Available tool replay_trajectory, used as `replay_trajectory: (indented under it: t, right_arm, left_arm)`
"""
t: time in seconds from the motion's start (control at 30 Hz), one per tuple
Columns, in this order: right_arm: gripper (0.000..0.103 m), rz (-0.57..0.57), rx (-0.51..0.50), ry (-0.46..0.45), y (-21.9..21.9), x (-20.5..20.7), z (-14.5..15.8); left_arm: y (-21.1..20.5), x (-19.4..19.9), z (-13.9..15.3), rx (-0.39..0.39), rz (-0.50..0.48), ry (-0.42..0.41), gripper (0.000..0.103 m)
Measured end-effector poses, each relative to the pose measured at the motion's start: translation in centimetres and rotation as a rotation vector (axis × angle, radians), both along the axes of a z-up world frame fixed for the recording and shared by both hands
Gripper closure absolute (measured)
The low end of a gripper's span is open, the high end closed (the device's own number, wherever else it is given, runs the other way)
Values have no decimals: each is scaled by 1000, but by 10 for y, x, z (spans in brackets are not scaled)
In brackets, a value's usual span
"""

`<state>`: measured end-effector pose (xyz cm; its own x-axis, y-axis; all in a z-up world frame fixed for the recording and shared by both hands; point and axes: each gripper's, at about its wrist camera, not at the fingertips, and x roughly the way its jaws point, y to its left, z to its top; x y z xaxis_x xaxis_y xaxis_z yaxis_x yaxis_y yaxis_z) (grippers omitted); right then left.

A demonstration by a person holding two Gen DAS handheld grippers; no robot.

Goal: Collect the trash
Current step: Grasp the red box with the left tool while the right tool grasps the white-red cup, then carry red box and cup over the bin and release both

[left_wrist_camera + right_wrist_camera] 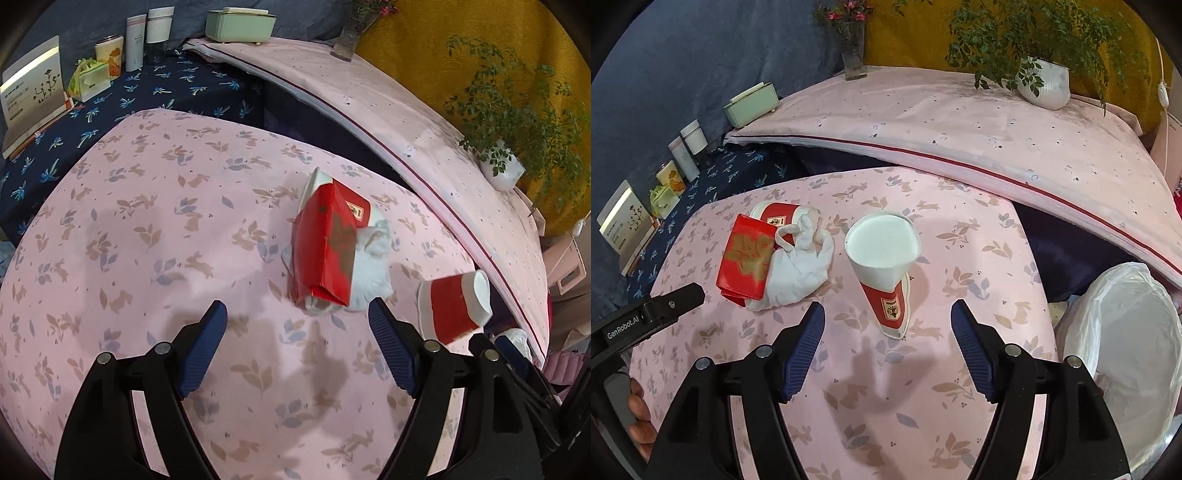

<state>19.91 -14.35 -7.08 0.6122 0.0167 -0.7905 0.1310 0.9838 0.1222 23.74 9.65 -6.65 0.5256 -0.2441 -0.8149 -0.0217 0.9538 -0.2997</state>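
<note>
A red carton (328, 243) (748, 254) lies on crumpled white tissue (369, 269) (801, 266) on the pink floral table. A second red-and-white paper cup (777, 218) lies behind them. A squashed red-and-white paper cup (454, 310) (886, 266) lies to the right. My left gripper (297, 328) is open, just short of the carton. My right gripper (888, 325) is open, its fingers on either side of the squashed cup's base. A bin lined with a white bag (1126, 332) stands at the right.
A raised pink-covered surface (960, 122) behind holds a potted plant (1045, 81), a flower vase (853, 55) and a green tissue box (750, 103). Boxes, jars and a card (33, 96) stand on the dark blue cloth (155, 96) at the left.
</note>
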Motion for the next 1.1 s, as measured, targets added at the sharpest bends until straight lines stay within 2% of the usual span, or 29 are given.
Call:
replay_trajectory:
  t: [0.2, 0.37, 0.47, 0.53, 0.57, 0.63, 0.7, 0.77, 1.1]
  right_arm:
    - [35, 4, -10, 28, 4, 21, -16]
    - [35, -7, -10, 44, 3, 33, -26]
    - [35, -10, -12, 44, 4, 37, -28]
    - [35, -11, -23, 37, 5, 37, -28]
    - [35, -11, -26, 35, 6, 38, -28]
    - [42, -8, -20, 34, 5, 38, -29]
    - [64, 2, -13, 39, 4, 38, -29]
    - [81, 13, -12, 45, 5, 38, -28]
    - [82, 31, 25, -37, 4, 12, 6]
  left_arm:
    - [-5, 29, -9, -1, -10, 12, 29]
    - [-12, 45, -19, -5, -32, 28, 40]
    - [-14, 52, -26, -20, -47, 49, 52]
    - [-15, 54, -30, -25, -61, 65, 72]
    - [-16, 54, -32, -30, -66, 69, 77]
    - [-16, 53, -30, -24, -68, 62, 83]
    - [-17, 50, -27, -16, -70, 47, 87]
    - [-16, 46, -23, -21, -69, 42, 90]
    - [-16, 11, 19, -55, -67, -24, 91]
